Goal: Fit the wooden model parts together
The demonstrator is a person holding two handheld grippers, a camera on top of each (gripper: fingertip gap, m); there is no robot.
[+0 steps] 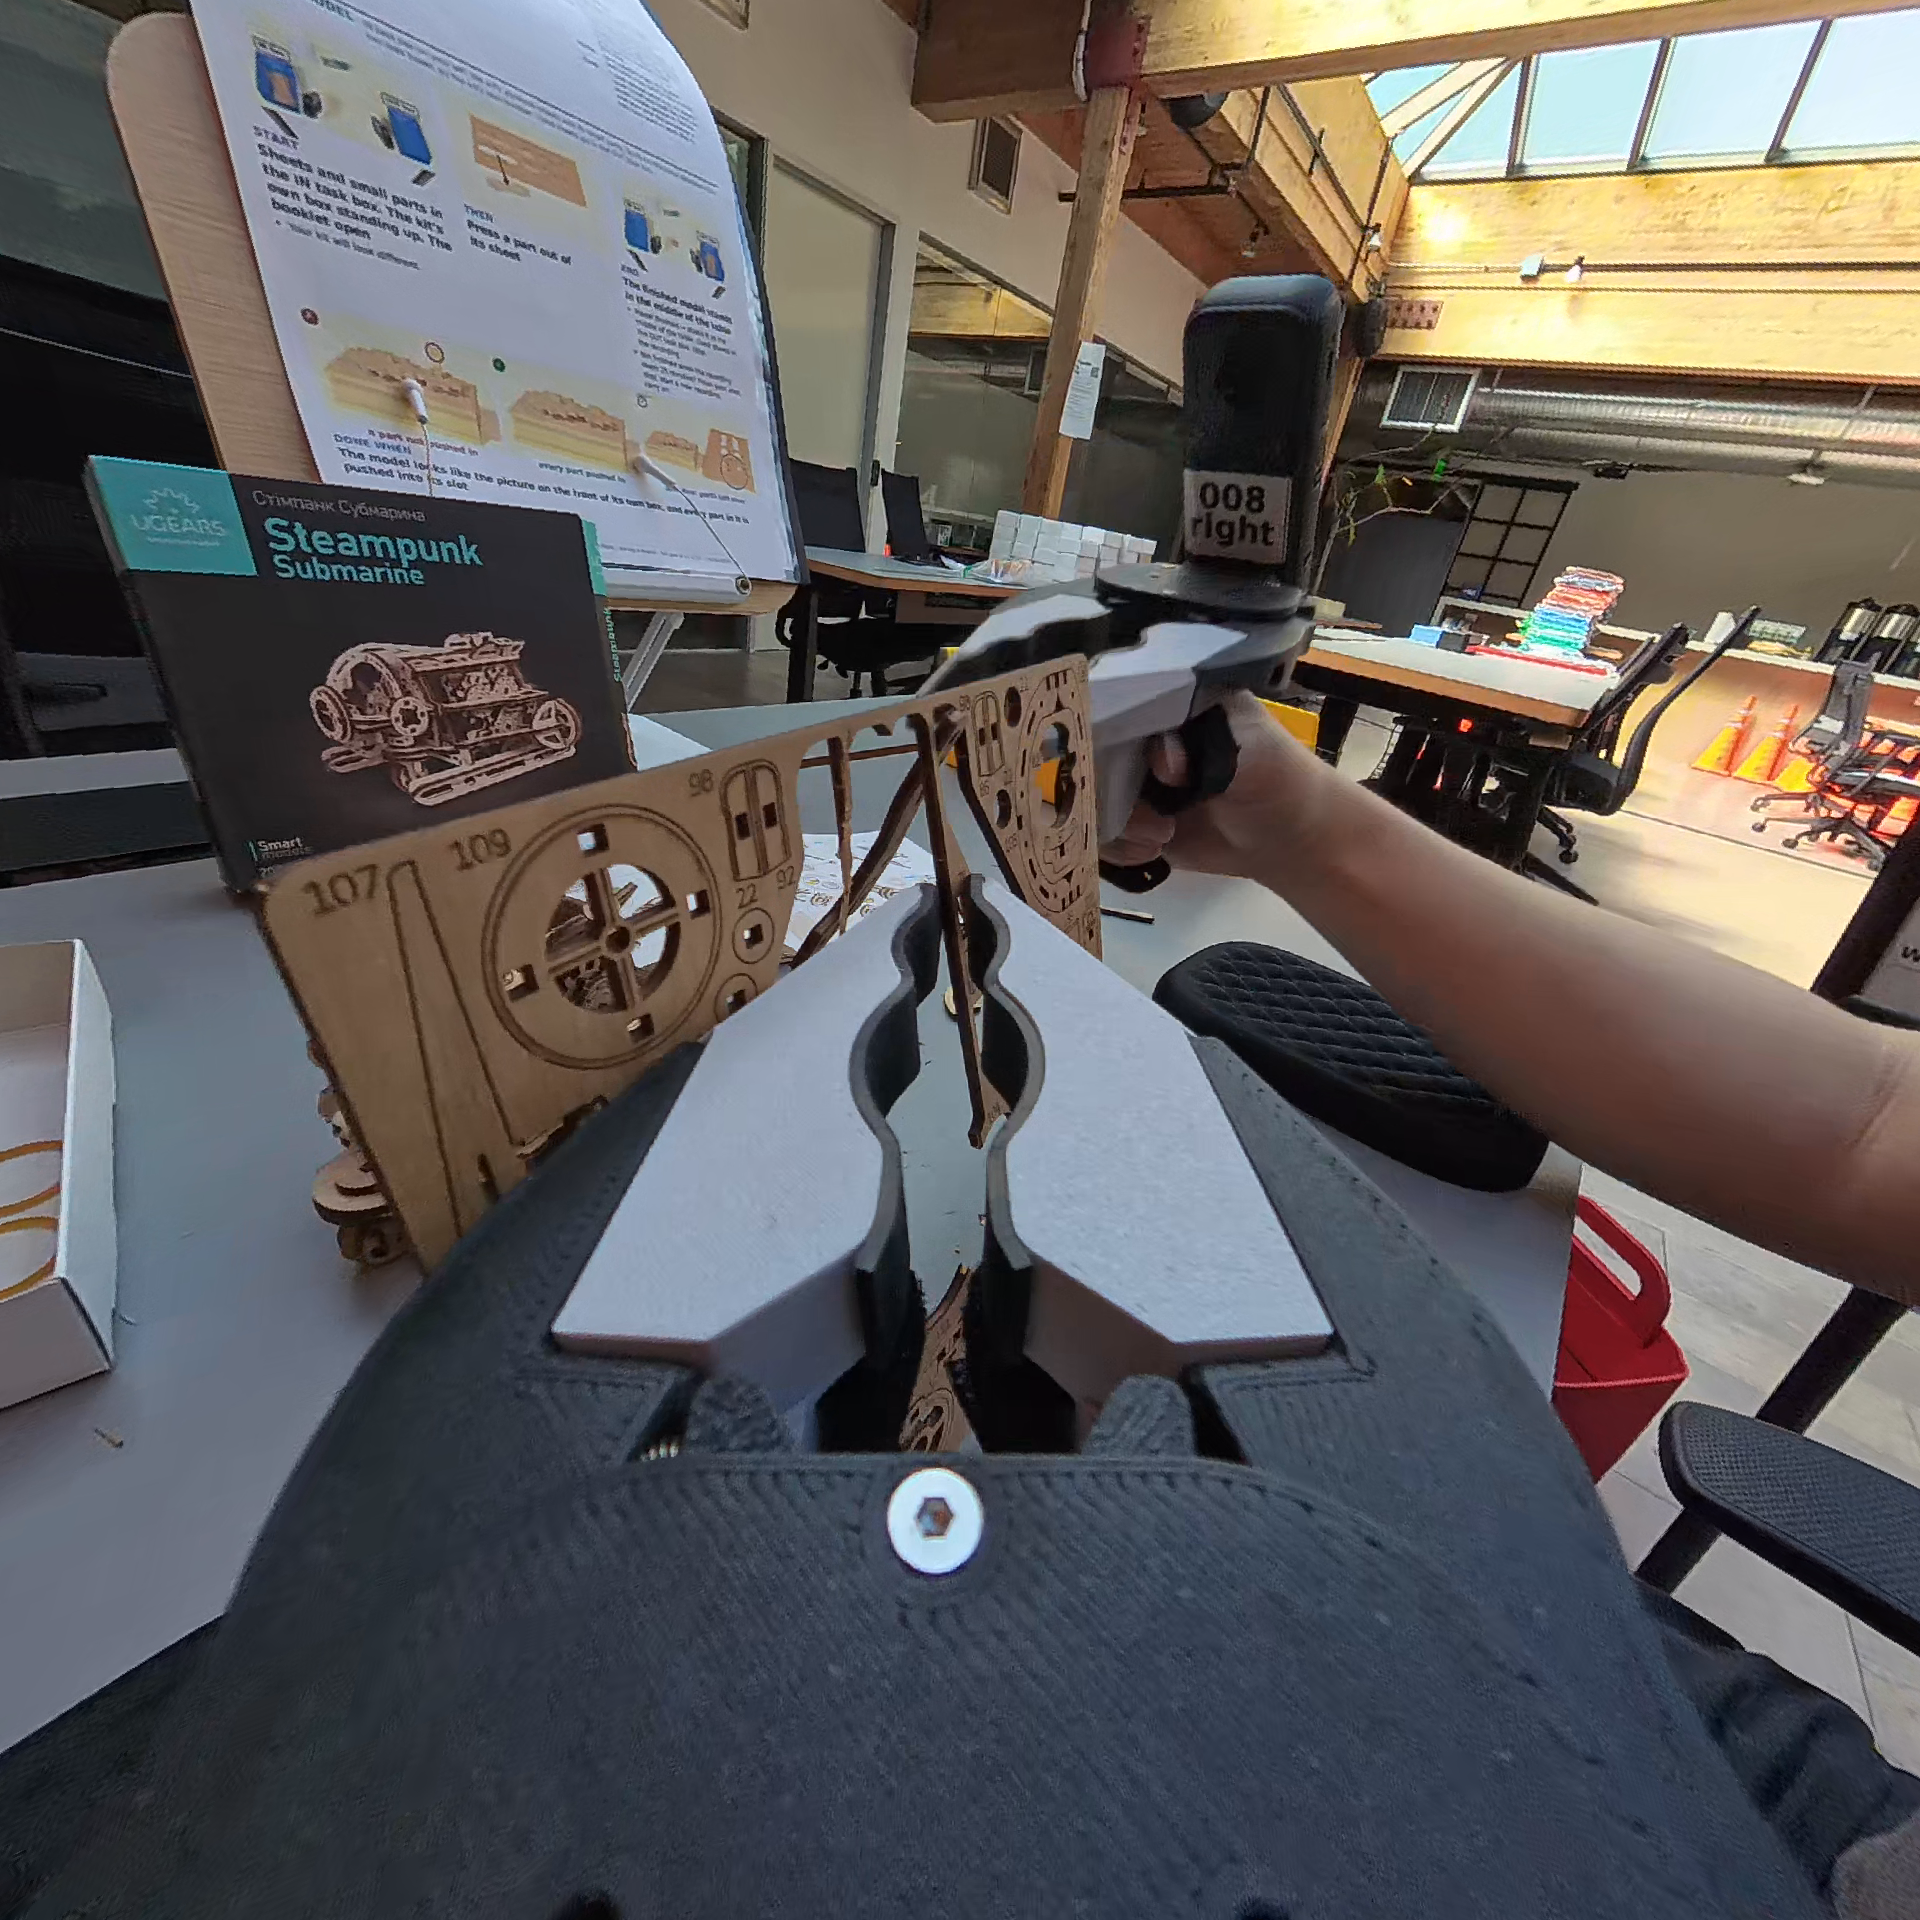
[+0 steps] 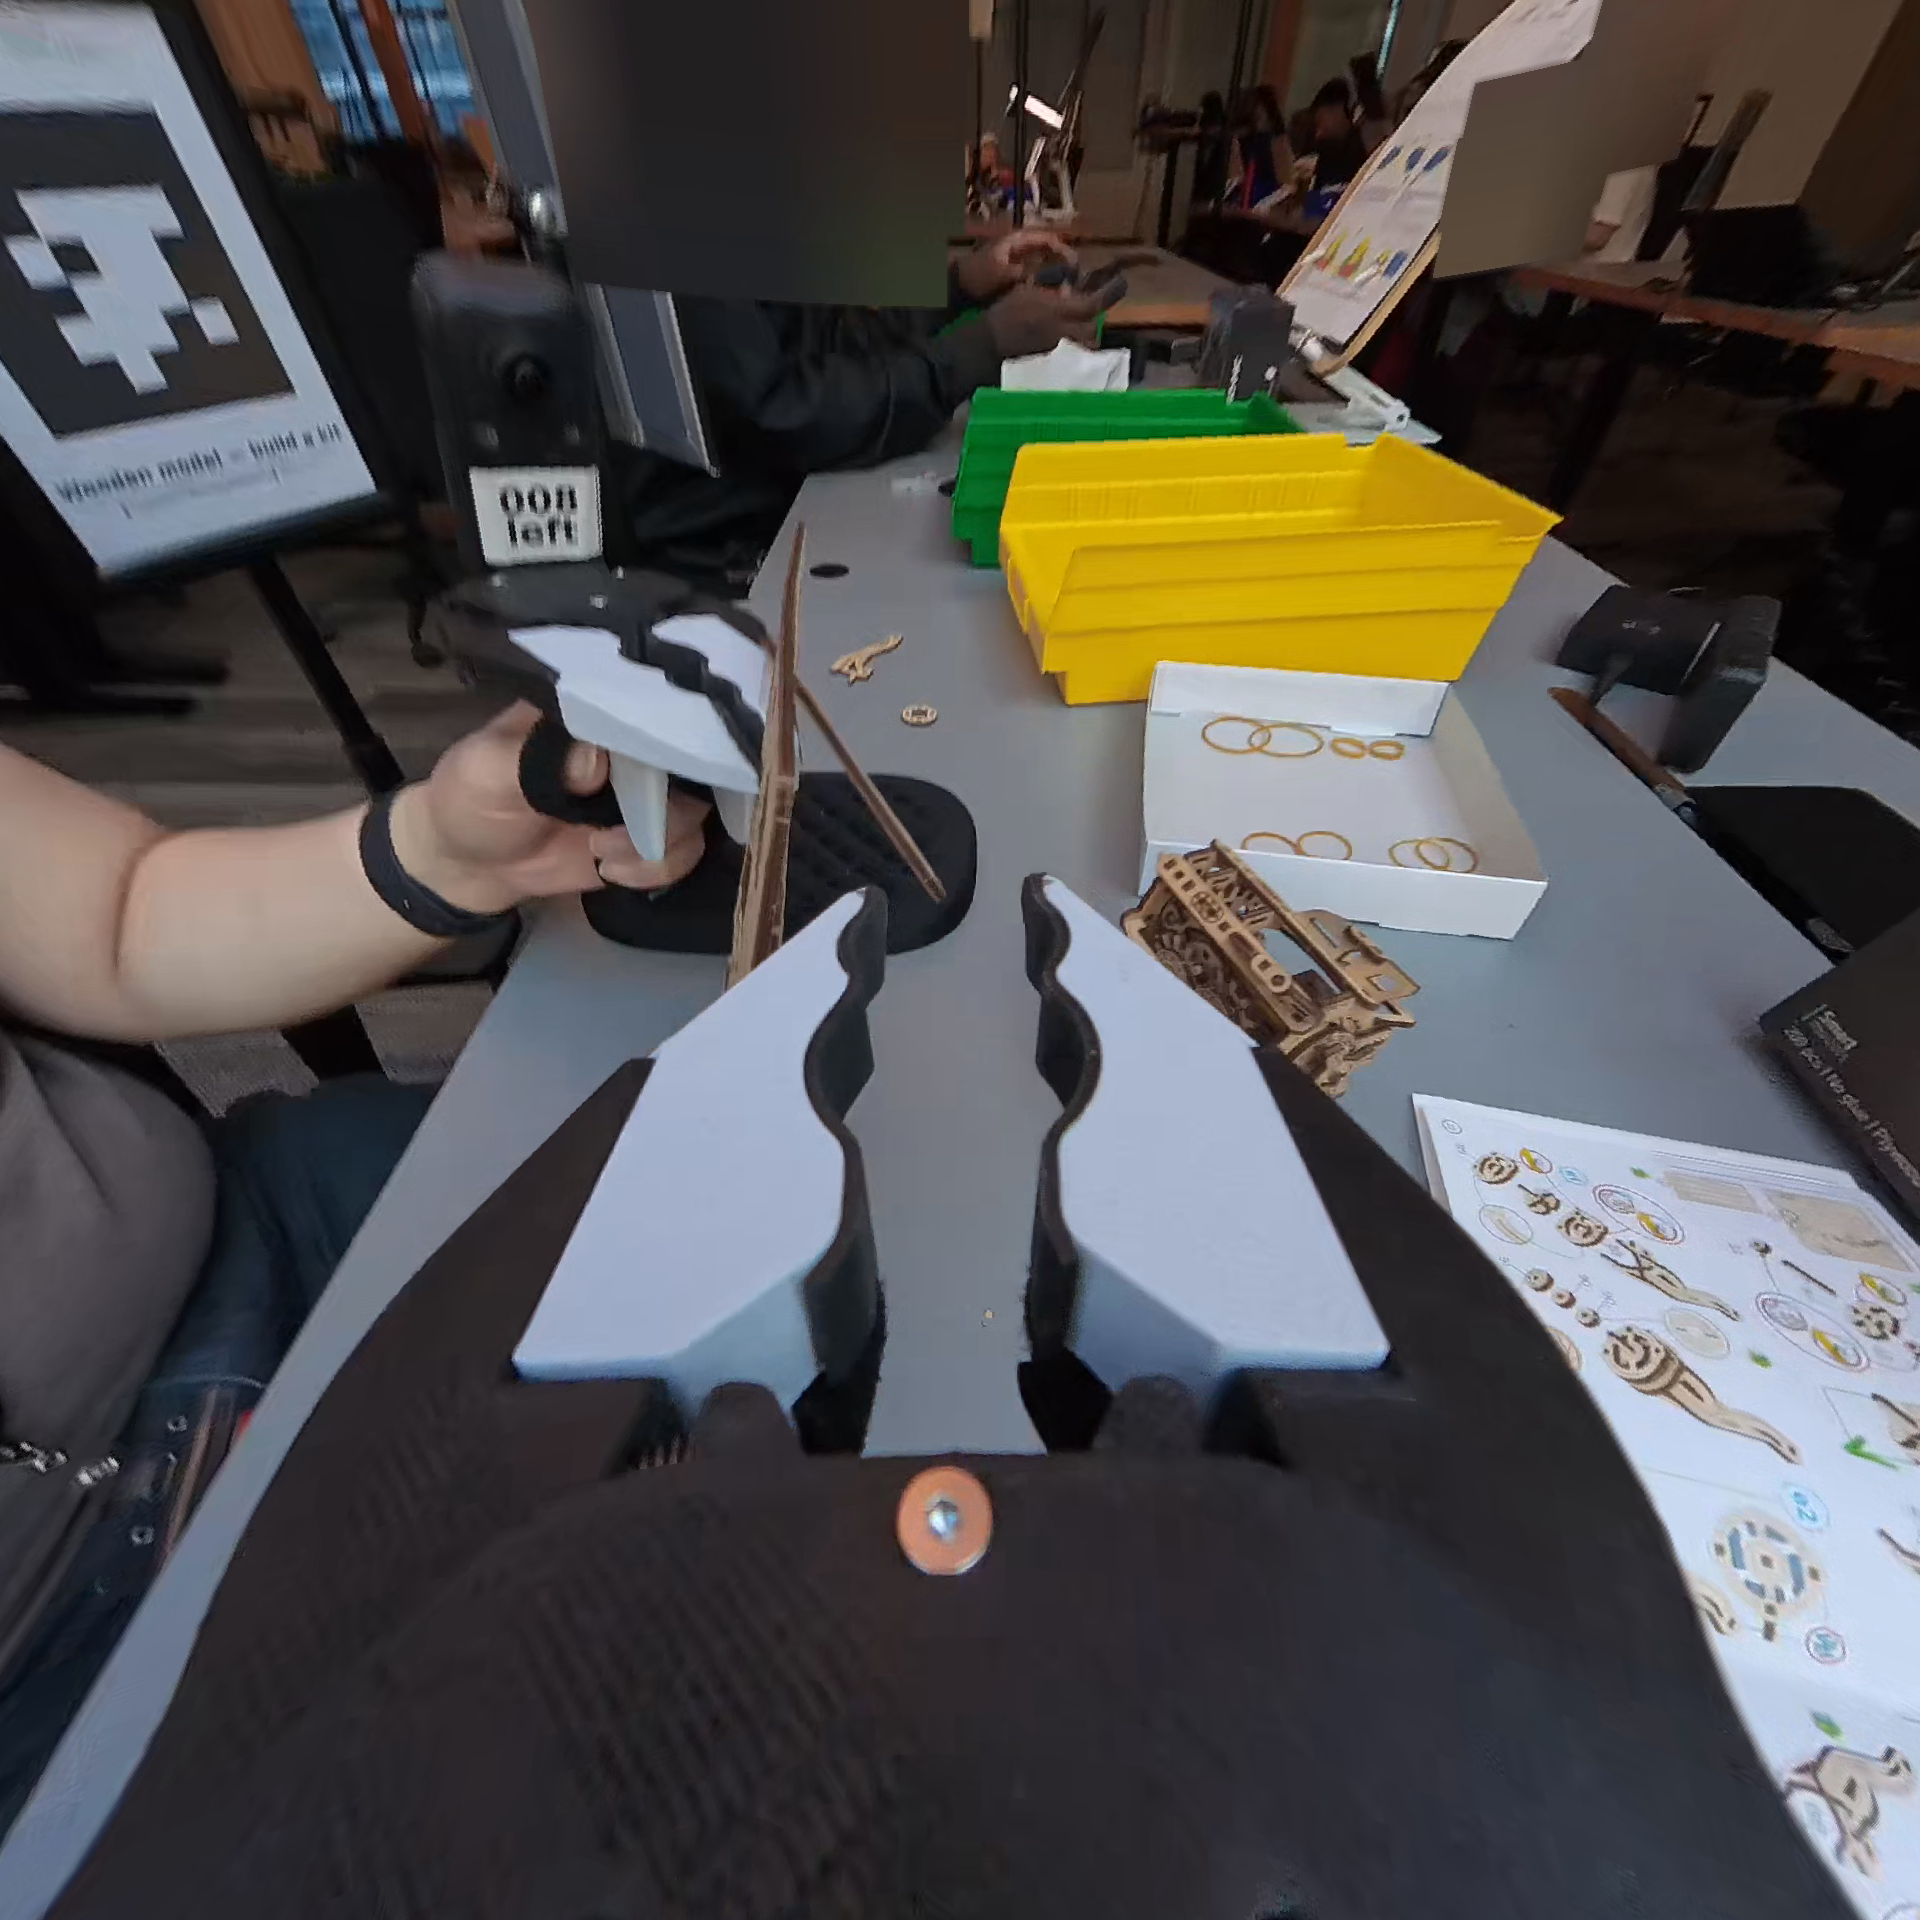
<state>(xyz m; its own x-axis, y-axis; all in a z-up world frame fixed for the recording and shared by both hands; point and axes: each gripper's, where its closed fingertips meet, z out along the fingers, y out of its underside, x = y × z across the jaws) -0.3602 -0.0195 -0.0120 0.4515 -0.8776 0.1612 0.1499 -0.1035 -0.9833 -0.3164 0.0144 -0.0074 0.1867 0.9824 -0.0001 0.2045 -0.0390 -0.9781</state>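
Observation:
My left gripper [image 1: 951, 904] is shut on a thin strip of a laser-cut wooden sheet [image 1: 540, 966] and holds it upright above the grey table [image 1: 187, 1455]. In the right wrist view the sheet [image 2: 774, 790] shows edge-on in the left gripper [image 2: 717, 665], with a thin loose strip [image 2: 873, 800] hanging off it. My right gripper [image 2: 951, 914] is open and empty, just right of the sheet; in the left wrist view it [image 1: 997, 644] is at the sheet's top edge. A partly built wooden model [image 2: 1268, 977] stands on the table to the right.
A white tray [image 2: 1340, 790] with rubber bands, a yellow bin [image 2: 1268, 561] and a green bin [image 2: 1091, 426] stand behind the model. An open booklet [image 2: 1714, 1351] lies at right. A black pad [image 2: 862, 831], small loose parts [image 2: 864, 657] and the kit box [image 1: 374, 665] are nearby. Tip to tip, the grippers are about 6 centimeters apart.

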